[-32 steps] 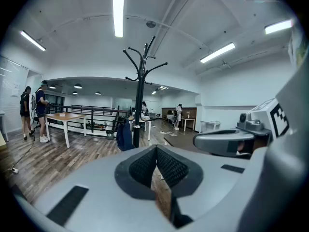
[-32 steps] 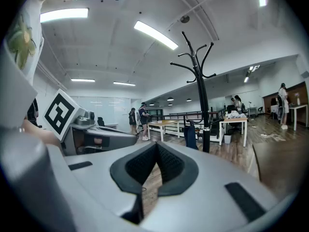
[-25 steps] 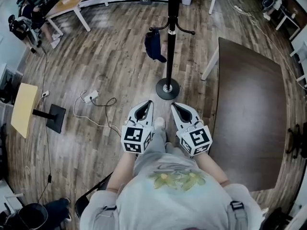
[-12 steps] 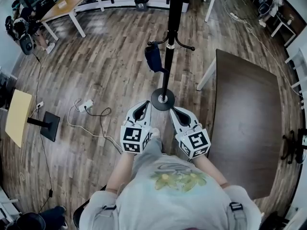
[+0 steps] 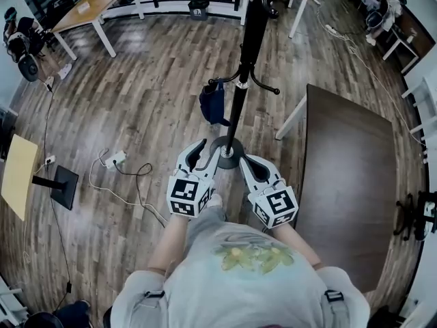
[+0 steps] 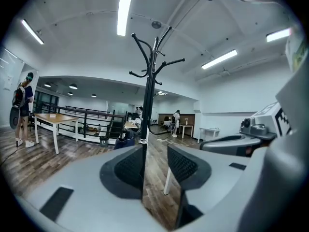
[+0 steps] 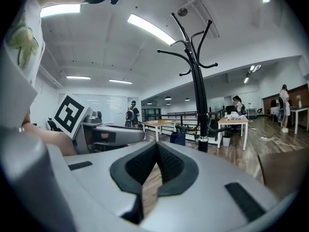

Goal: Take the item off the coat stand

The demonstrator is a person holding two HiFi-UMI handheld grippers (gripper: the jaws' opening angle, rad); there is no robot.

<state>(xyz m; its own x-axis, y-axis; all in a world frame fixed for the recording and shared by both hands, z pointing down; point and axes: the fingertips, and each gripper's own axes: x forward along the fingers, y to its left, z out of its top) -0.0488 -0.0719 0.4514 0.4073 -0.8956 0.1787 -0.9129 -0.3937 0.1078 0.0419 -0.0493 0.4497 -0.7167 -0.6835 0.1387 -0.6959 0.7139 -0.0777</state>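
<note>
The dark blue bag [image 5: 212, 102] hangs from one of the low hooks [image 5: 217, 80] on the left side of the coat stand [image 5: 240, 80], clear of the wooden floor [image 5: 136, 101], so I judge my left side is the natural one to reach with. That fits how I hold things: my left tongs [image 5: 205, 150] are opening, with nothing between the pads and only the distant pole showing through the gap. My right tongs [image 5: 247, 161] are closed tip to tip and empty, seemingly just held in reserve. Both forearms are tucked in front of my body, the tongs side by side and pointing forward toward the stand's round base [image 5: 225, 153], still short of the bag.
</note>
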